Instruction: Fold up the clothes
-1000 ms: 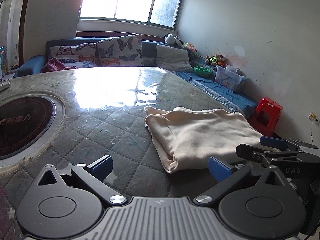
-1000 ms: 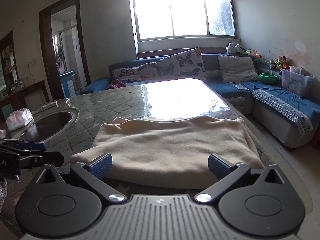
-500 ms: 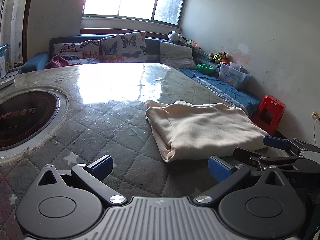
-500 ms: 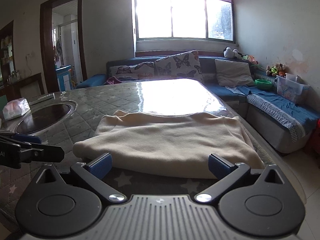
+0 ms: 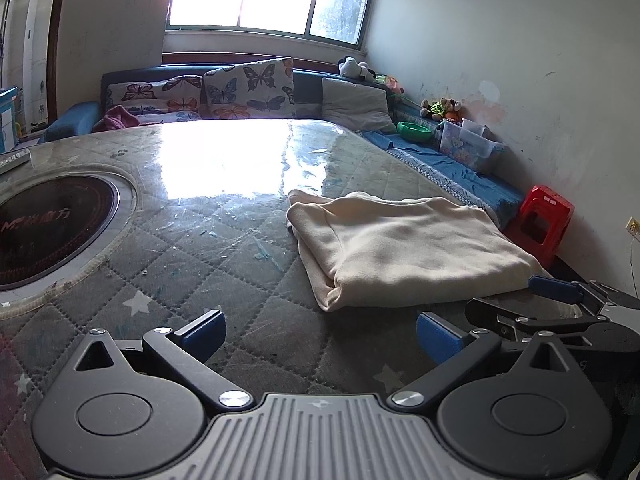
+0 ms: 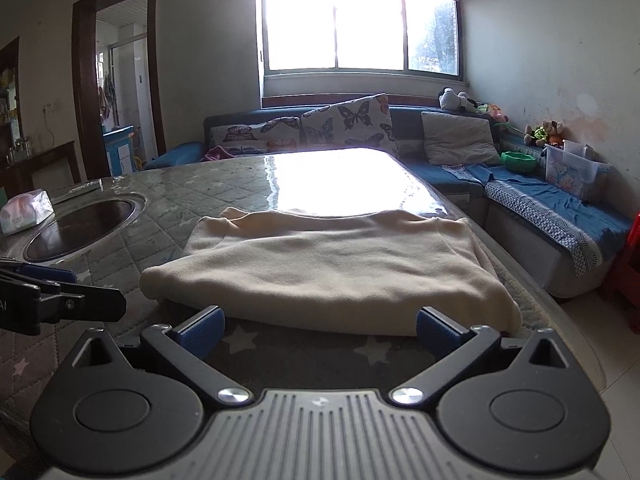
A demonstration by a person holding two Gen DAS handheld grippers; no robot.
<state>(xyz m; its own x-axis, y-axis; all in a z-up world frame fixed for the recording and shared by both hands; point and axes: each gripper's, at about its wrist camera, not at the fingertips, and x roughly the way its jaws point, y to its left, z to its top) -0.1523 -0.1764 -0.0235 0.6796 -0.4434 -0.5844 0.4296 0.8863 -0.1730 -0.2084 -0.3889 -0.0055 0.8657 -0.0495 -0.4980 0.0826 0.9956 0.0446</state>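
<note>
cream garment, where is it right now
The folded cream garment lies flat on the quilted table, toward its right edge by the sofa. In the right wrist view it sits just ahead of the open right tool, untouched.

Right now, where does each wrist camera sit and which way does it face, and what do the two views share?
Left wrist: on the open left gripper, low over the quilted table, facing the window; the right gripper intrudes at right.
Right wrist: on the open right gripper, facing the folded cream garment head-on; the left gripper shows at left.
Shared: garment, table, round black inset, sofa, window.
</note>
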